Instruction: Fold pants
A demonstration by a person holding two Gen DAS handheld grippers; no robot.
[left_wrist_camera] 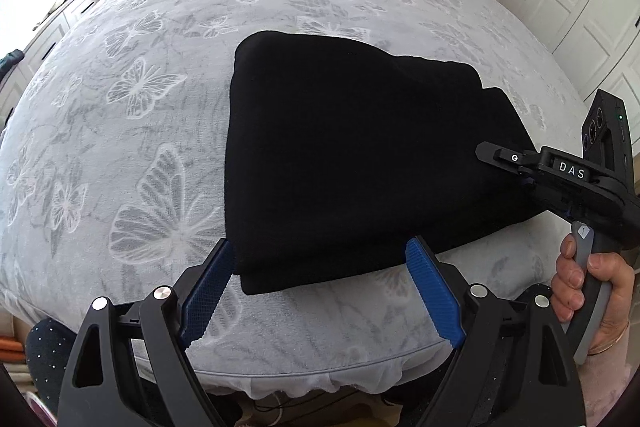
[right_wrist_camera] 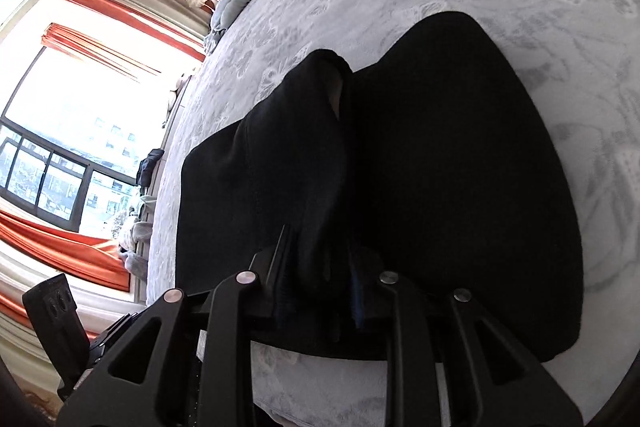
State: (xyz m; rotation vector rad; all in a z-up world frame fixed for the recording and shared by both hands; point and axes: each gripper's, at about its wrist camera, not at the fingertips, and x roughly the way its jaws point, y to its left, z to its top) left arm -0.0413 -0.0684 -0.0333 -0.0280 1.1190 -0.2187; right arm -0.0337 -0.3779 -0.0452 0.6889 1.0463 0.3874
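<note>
A: Start with the big things. Where do the pants lie?

B: The bed (left_wrist_camera: 120, 107), with its grey butterfly cover, fills both views. The black pants (left_wrist_camera: 340, 155) lie on it toward the near edge, already a compact stacked bundle, layered edges showing at 6 o'clock in the left wrist view.

A: So most folds look done?

B: I judge so. What seems left is one ridge of cloth standing up from the bundle, running from centre down to 6 o'clock in the right wrist view.

A: Who has that ridge?

B: The right gripper (right_wrist_camera: 320, 287). The ridge runs down between its jaws, which stand only narrowly apart; whether the pads press it I cannot tell. In the left view that gripper sits at 3 o'clock on the bundle's edge, the person's hand (left_wrist_camera: 588, 279) on its handle.

A: And the left gripper (left_wrist_camera: 320, 287)?

B: Jaws spread wide, empty, straddling the bundle's near edge at 6 o'clock.

A: Remaining?

B: Probably laying that ridge flat and letting go.
</note>
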